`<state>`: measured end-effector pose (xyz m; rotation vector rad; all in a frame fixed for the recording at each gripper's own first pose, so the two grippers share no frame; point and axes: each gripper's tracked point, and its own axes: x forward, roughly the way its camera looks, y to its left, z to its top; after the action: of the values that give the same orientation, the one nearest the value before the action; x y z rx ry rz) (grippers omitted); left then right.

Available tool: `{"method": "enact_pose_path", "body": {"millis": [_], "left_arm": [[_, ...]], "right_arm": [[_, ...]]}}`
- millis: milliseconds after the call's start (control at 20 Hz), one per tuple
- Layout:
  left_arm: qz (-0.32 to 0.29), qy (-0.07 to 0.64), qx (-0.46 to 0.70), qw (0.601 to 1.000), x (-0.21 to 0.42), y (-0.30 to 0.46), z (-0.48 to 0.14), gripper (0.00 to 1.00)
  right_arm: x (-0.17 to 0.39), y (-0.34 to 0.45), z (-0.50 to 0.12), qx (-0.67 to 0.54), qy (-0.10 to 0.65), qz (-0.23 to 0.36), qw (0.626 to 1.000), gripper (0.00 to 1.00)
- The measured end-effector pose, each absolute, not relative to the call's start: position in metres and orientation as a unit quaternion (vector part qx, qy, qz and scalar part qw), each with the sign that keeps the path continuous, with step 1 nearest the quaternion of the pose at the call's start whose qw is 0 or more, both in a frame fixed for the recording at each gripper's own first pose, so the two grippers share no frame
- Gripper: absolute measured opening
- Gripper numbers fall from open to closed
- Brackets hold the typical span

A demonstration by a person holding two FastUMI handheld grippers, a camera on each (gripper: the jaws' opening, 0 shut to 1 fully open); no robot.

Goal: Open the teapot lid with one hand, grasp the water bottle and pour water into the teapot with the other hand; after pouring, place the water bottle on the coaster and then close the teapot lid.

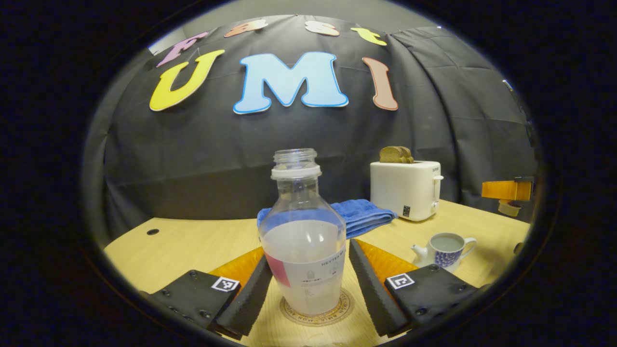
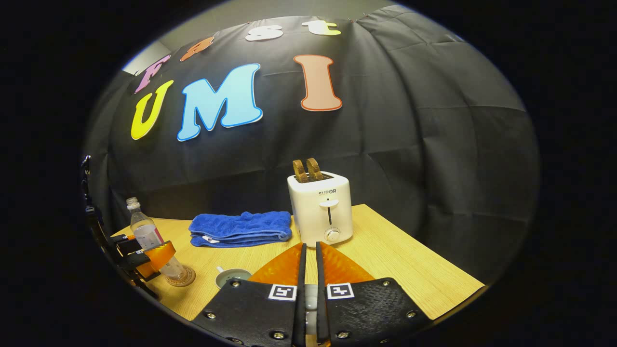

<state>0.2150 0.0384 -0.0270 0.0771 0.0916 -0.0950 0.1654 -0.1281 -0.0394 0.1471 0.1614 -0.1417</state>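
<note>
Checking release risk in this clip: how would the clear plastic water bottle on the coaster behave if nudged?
The uncapped clear plastic water bottle looks roughly half full, so probably bottom-heavy and fairly stable. Tall and narrow-necked on the round coaster, it could tip if pushed high, spilling. Thin walls would likely flex.

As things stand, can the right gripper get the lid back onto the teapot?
Probably yes: the right gripper holds something pale, likely the lid, just above the open teapot; the water bottle stands aside on its coaster.

Toaster (image 2: 321, 209): white, upright at the back of my wooden surface (image 2: 400, 260), lever facing me.
Bread slices (image 2: 307, 170): two, brown, standing up out of the toaster's slots.
Towel (image 2: 241, 228): blue, folded, lying just beside the toaster.
</note>
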Motion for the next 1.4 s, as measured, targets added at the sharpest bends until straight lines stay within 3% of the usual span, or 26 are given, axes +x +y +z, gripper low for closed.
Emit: {"method": "enact_pose_path", "body": {"millis": [200,250,650,1150,1400], "left_arm": [[-0.036,0.041,0.034,0.998,0.206,0.047,-0.021,1.0],[-0.035,0.039,0.029,0.998,0.203,0.049,-0.019,1.0],[-0.032,0.034,0.022,0.999,0.151,0.065,-0.013,1.0],[-0.035,0.006,-0.013,0.999,0.125,0.073,-0.001,1.0],[-0.052,0.003,-0.023,0.998,0.119,0.065,0.003,1.0]], "right_arm": [[0.167,-0.106,-0.029,0.09,0.064,-0.031,0.993,0.12],[0.168,-0.099,-0.026,0.094,0.057,-0.02,0.994,0.08],[0.19,-0.047,-0.023,0.116,0.037,0.045,0.991,0.08],[0.234,-0.022,-0.047,0.133,0.045,0.062,0.988,0.08],[0.252,-0.022,-0.058,0.097,0.047,0.042,0.993,0.08]]}}
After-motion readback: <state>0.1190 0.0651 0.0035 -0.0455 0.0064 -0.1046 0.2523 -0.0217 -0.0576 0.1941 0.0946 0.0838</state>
